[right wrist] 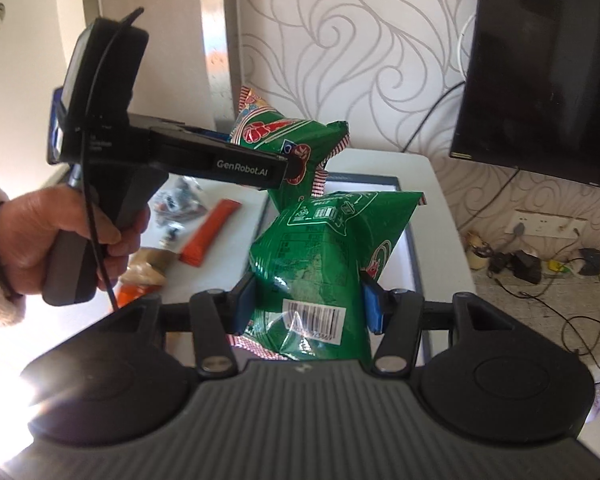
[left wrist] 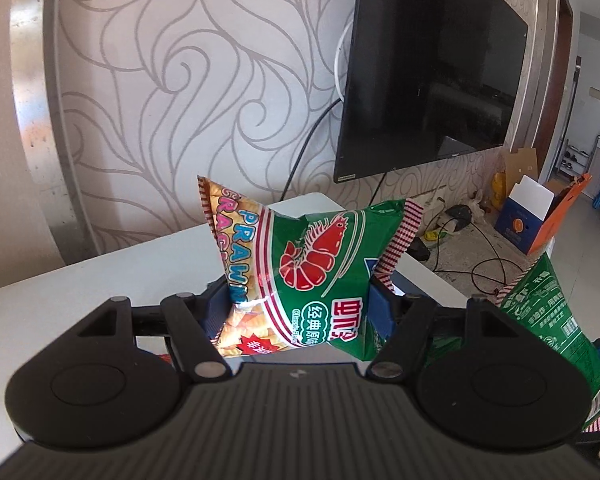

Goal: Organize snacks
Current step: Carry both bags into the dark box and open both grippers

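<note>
We carry 2 green prawn-cracker bags above the white table. Our left gripper is clamped on the front-facing bag; our right gripper is clamped on the barcode-side bag. An orange packet lies on the table, the television hangs on the wall behind, and the left tool sits just ahead of the right bag.

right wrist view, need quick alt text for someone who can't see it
The right gripper holds a green snack bag, barcode side facing the camera, pinched between its blue fingers. To the left, a hand holds the left gripper, which grips a matching prawn cracker bag above a white table with an orange packet on it.
</note>
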The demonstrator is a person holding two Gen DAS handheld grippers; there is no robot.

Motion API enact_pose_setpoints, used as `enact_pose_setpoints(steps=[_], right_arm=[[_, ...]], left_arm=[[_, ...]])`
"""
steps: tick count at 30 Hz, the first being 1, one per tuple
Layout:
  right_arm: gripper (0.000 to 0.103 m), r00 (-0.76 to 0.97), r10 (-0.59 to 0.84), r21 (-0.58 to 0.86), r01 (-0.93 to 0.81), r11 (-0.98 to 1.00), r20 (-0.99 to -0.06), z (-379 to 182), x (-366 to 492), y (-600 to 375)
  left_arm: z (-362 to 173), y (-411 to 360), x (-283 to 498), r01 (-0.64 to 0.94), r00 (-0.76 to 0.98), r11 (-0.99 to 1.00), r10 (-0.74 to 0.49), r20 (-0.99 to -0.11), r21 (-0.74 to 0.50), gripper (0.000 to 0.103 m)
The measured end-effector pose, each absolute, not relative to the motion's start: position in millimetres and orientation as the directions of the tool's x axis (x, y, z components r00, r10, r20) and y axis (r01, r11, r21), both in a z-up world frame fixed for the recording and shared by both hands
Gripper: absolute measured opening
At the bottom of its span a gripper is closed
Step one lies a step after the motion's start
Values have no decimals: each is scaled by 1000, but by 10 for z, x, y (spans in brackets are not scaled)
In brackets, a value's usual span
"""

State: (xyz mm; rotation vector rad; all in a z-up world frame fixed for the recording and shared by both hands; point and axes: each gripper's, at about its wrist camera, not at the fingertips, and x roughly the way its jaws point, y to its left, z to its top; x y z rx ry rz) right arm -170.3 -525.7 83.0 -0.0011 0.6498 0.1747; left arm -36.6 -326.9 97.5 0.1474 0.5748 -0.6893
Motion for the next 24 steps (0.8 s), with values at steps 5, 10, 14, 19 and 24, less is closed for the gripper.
enact_pose_setpoints(steps=[5, 10, 14, 19, 24], right_arm=[[56, 750, 123, 8, -154, 988, -650, 652, -1581, -5396], [56, 711, 121, -26, -192, 981, -692, 521, -1420, -5423], [56, 678, 125, -55, -238, 970, -724, 400, -1322, -5373], [56, 649, 143, -54, -274, 960, -747, 300, -1208, -5359], [56, 641, 154, -45, -283, 958, -751, 317, -1170, -5385]], left_arm=[[751, -3586, -290, 654, 596, 755, -562, -574, -59, 74], [554, -3823, -147, 648, 589, 760, -539, -603, -46, 74], [431, -3966, -52, 641, 588, 767, -520, -620, -36, 74], [334, -4050, 22, 629, 589, 776, -512, -625, -43, 76], [338, -4121, -2, 632, 604, 775, -504, -618, -14, 79]])
